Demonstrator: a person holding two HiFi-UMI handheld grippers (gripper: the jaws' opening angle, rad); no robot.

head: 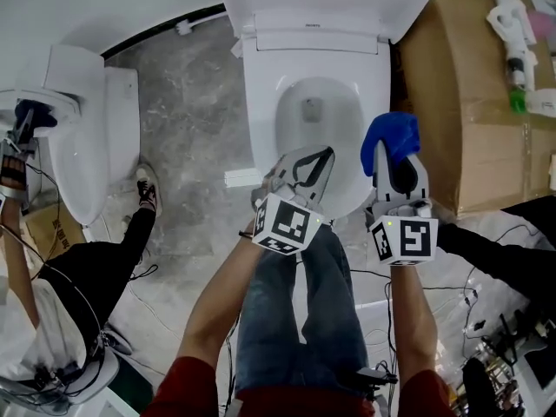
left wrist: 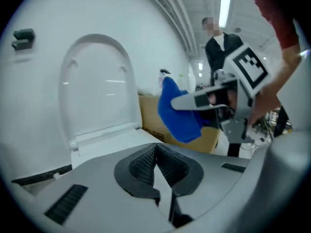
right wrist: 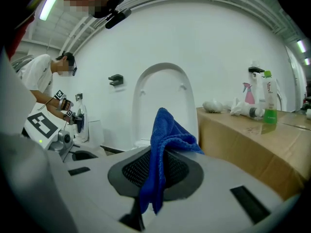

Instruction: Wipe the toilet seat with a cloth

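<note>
Toilet seat [head: 263, 102] partly hidden by right hand-held gripper [head: 395, 165] clamping blue cloth [head: 391, 133] and left hand-held gripper [head: 320, 156], closed empty

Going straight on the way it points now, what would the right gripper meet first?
Probably the toilet's raised lid, which stands straight ahead beyond the blue cloth clamped in the right gripper. Depth is hard to judge from this view.

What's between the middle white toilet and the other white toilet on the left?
In the head view, mostly bare grey mottled floor, with a bystander's dark sneaker at its near end.
</note>
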